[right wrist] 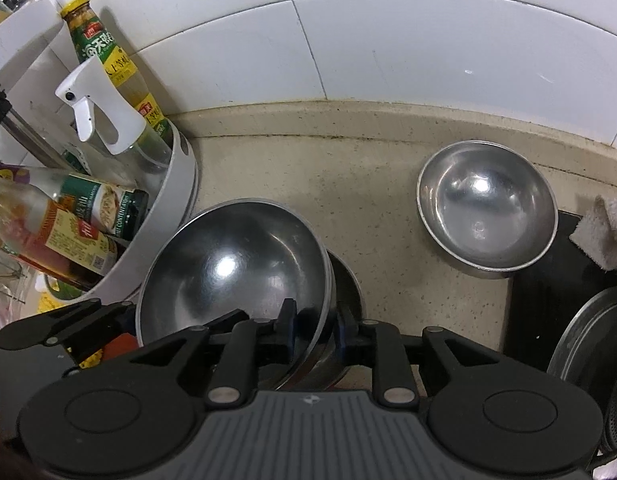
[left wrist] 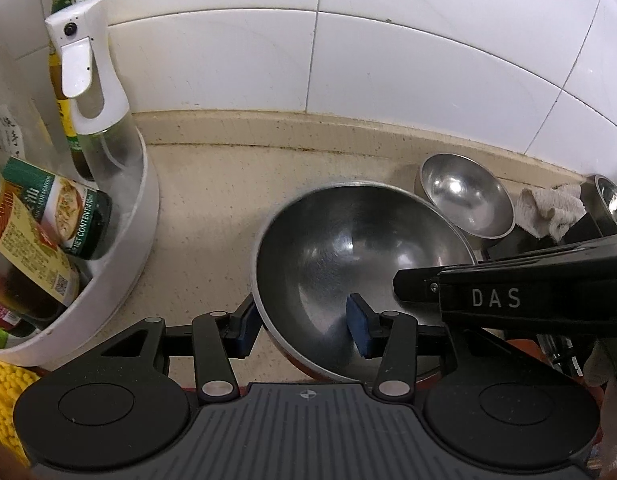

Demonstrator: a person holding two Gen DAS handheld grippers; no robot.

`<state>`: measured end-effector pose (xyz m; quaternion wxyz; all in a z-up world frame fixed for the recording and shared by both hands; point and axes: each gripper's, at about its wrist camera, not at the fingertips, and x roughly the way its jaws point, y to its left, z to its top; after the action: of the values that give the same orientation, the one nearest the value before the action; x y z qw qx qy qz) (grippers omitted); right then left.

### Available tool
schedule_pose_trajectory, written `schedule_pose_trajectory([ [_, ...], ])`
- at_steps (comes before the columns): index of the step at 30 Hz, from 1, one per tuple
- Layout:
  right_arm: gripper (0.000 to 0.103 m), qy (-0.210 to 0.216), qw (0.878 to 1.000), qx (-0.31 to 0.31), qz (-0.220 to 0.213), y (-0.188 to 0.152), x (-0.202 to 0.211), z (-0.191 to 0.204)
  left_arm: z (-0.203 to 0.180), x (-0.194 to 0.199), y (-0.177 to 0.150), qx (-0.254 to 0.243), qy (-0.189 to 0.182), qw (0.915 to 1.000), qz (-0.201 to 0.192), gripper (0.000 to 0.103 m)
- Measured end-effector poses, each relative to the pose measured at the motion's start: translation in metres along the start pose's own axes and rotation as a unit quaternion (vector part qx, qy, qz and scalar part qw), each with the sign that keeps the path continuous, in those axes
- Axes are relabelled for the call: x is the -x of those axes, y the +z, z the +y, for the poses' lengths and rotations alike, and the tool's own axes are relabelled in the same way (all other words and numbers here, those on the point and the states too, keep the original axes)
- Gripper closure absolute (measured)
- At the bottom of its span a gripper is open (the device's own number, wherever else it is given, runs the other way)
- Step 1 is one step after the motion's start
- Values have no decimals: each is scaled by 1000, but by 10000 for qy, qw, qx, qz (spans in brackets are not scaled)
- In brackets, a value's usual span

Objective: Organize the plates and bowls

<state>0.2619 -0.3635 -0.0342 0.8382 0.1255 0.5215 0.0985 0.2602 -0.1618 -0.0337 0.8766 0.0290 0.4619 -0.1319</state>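
The large steel bowl is clenched at opposite rims by left tongs and right tongs.

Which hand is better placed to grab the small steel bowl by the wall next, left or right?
Probably right. The small bowl sits ahead-right of the right claw across bare counter; the left claw straddles the far rim of the large bowl, with the right claw across its path.

White tiled wall, beige counter
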Motion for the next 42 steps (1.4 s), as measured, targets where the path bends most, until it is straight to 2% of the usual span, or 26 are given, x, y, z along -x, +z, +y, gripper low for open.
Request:
schedule_pose_trajectory([
  [6,80,-229,9995,160,-163,0,5,2,4,6,3,51,68,9999,-85,49],
  [11,80,-230,9993,173,-234,0,11,0,5,13,4,46,70,9997,-212,49],
  [22,79,-239,9991,-16,-343,-4,21,-16,3,25,4,-35,121,9992,-384,41],
  [30,79,-18,9986,-211,-486,-5,37,-32,-13,28,12,-207,90,9982,-553,38],
  [42,79,-174,9960,-404,-775,2,61,-66,-51,21,26,-604,63,9961,-635,33],
])
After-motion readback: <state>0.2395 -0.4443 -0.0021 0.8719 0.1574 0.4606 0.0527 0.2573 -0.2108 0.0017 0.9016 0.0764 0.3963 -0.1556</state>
